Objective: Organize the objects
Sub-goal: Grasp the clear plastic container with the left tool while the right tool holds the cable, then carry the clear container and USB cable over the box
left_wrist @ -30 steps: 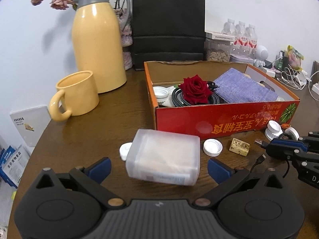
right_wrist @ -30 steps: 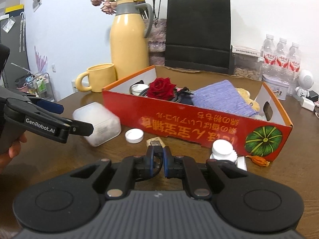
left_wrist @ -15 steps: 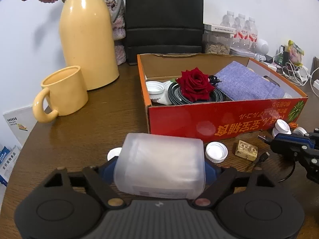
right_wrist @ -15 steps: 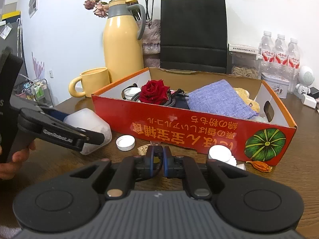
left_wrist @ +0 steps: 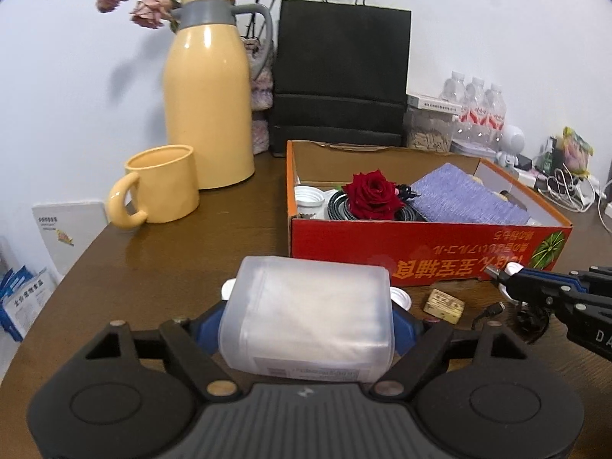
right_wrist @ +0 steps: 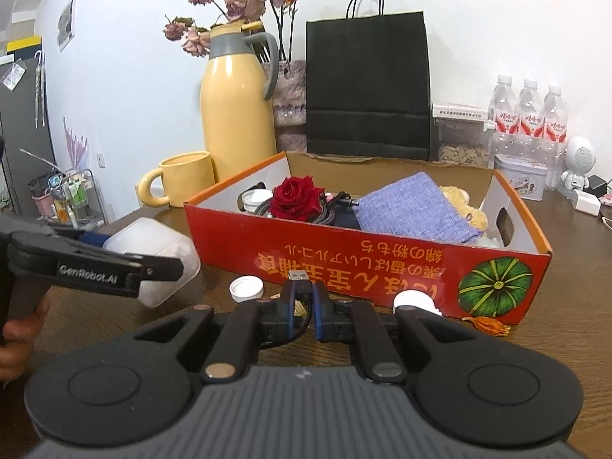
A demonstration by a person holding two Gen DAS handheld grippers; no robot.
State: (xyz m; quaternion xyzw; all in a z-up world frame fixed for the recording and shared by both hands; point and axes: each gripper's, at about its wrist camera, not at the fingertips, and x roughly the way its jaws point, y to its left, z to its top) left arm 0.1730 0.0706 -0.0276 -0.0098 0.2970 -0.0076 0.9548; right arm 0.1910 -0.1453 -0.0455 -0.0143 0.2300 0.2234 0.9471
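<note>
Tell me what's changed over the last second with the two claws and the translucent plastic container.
The left claw moved in and closed on the translucent container, which now looks raised off the table. The right claw stayed shut on the USB cable plug. The red box and its contents are unchanged.

Frosted plastic container [left_wrist: 308, 313] lies sideways before the red cardboard box [left_wrist: 420, 252].

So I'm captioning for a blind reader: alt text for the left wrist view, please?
The left tool grips a frosted plastic box above a brown table, facing a red carton that holds a rose and a purple cloth. A yellow mug and jug stand to the left; the right tool holds a USB plug.
</note>
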